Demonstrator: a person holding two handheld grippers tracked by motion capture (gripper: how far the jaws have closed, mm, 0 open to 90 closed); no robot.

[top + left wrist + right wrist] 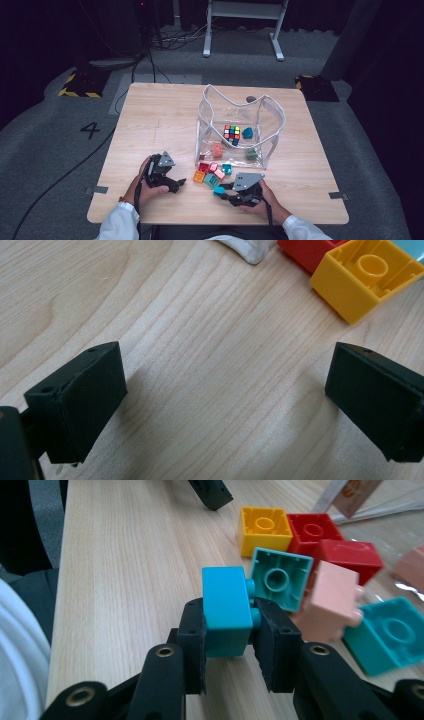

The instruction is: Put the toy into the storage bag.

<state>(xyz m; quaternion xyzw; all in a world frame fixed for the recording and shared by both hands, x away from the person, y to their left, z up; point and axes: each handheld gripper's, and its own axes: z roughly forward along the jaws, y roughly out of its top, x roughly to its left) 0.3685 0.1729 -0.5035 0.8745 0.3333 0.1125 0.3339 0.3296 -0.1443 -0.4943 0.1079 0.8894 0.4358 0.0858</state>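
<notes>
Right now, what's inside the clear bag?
Inside the clear bag: a Rubik's cube, a dark teal piece, a salmon block, a green block. Anything beneath them is hidden.

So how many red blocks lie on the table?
2: both red blocks lie side by side next to the yellow block, near the bag; others may be hidden.

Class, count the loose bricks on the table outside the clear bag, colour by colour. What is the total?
Yellow bricks: 1
Red bricks: 2
Teal bricks: 2
Pink bricks: 1
Blue bricks: 1
Total: 7
</notes>
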